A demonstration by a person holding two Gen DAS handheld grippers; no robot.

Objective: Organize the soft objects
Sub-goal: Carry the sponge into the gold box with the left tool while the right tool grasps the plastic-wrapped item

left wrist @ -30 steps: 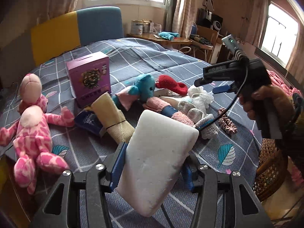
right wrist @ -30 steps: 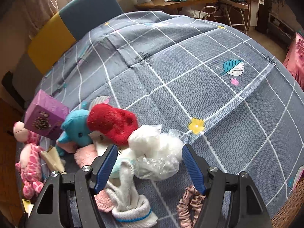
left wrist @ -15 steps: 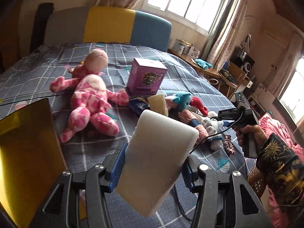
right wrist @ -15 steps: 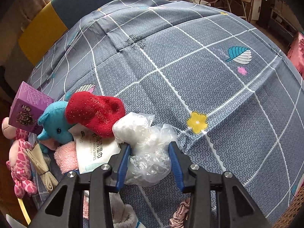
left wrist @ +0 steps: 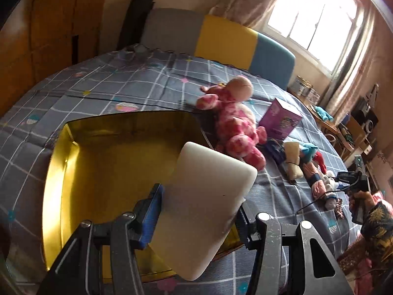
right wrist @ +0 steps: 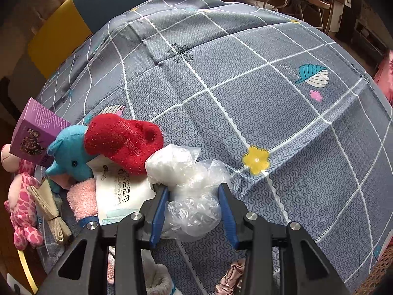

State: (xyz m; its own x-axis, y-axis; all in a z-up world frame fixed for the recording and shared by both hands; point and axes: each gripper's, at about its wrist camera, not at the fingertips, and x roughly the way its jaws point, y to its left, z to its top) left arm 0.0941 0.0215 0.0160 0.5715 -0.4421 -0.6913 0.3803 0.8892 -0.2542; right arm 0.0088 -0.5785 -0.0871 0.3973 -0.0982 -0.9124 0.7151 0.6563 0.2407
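Your left tongs (left wrist: 200, 217) are clamped on the white foam block (left wrist: 205, 211), gripping only its lower part, so most of it sticks up and forward above the blue pads. It hangs over the near right part of the yellow tray (left wrist: 59, 172), which sits on the bed (left wrist: 103, 83). The risk here looks like a bad drop: release with the block this tilted and this close to the tray's right wall, and it could tip outward onto the bedspread beside the pink plush toy (left wrist: 233, 125). A squashy block held low may also twist in the pads if you swing. The tongs point forward and slightly down across the tray, roughly level side to side.

Your right tongs (right wrist: 194, 211) are closed on the clear plastic bag (right wrist: 189, 191), pinching its crinkled middle among the pile on the bed. The bag touches the red sock (right wrist: 122, 140) and lies partly over the pack of wipes (right wrist: 120, 194), with the blue elephant (right wrist: 68, 154) just behind. Slick film can slide out of the pads as you lift, and a caught fold could drag the sock or wipes along. These tongs sit low, angled down at the bed, with the pile to their left.
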